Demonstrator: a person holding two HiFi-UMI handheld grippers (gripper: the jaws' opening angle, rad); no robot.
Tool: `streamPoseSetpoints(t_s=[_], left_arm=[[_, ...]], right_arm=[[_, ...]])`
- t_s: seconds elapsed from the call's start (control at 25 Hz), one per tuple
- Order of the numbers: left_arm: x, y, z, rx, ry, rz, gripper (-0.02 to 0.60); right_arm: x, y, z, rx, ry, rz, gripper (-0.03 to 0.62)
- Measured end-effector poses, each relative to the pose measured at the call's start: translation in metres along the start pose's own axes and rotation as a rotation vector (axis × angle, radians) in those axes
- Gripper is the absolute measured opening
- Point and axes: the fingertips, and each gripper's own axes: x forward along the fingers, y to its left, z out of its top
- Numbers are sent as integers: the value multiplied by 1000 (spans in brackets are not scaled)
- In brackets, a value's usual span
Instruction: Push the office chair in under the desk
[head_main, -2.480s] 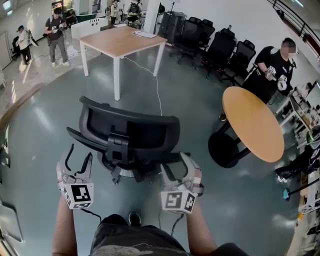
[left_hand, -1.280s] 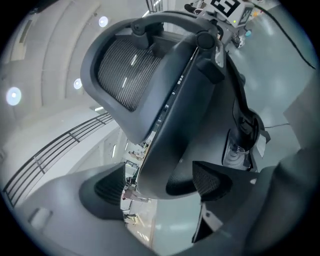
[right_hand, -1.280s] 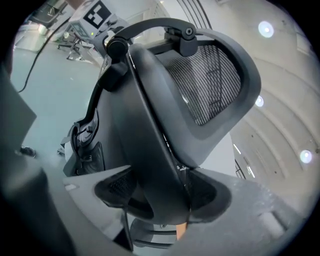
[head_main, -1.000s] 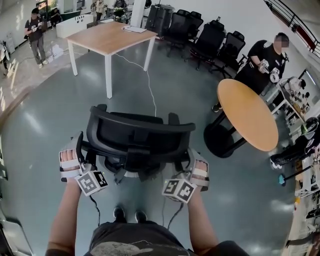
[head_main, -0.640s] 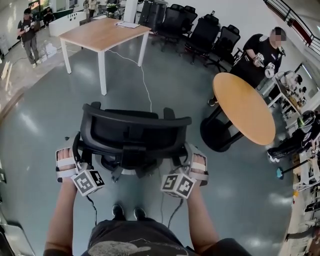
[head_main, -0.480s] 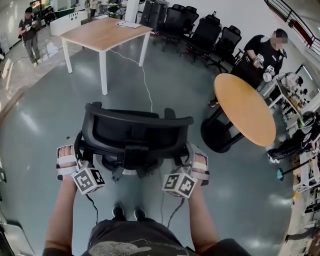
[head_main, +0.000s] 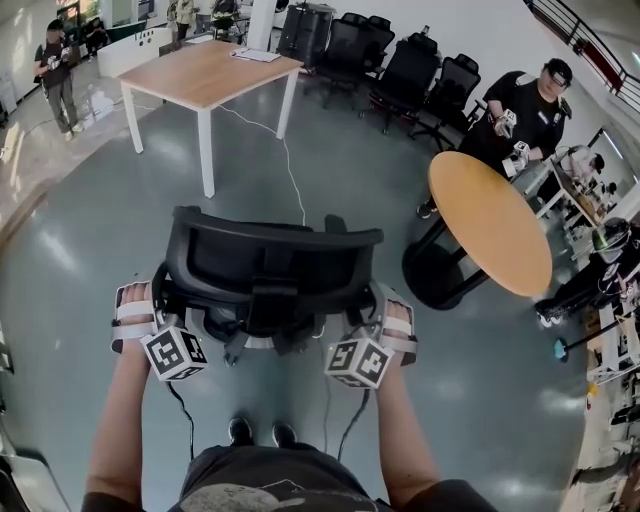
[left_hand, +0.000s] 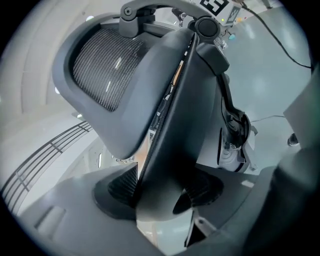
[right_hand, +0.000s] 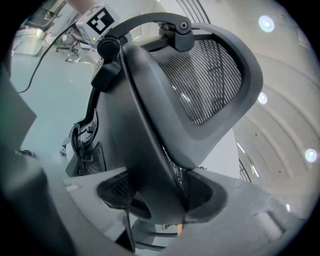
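The black mesh-back office chair (head_main: 270, 262) stands on the grey floor right in front of me, its back toward me. The rectangular wooden desk (head_main: 205, 72) with white legs stands farther off, up and left. My left gripper (head_main: 160, 292) holds the left edge of the backrest (left_hand: 170, 110). Its jaws are closing, and both pads lie against that edge. My right gripper (head_main: 372, 300) is shut on the right edge of the backrest (right_hand: 150, 115), which fills the space between its pads.
A round wooden table (head_main: 490, 230) on a black pedestal stands to the right. Several black chairs (head_main: 400, 70) line the far wall. A person (head_main: 525, 115) stands behind the round table, another (head_main: 55, 65) at far left. A cable (head_main: 290, 165) runs from the desk across the floor.
Both grippers came up from behind the chair to its backrest sides and closed on the edges. The view has since shifted slightly; the chair stays about where it was.
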Motion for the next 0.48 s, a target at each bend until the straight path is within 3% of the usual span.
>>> streamPoseSetpoints(t_s=[0.48], left_arm=[[25, -7, 0, -6, -33, 13, 298]], right_arm=[[9, 11, -5, -3, 6, -26, 249]])
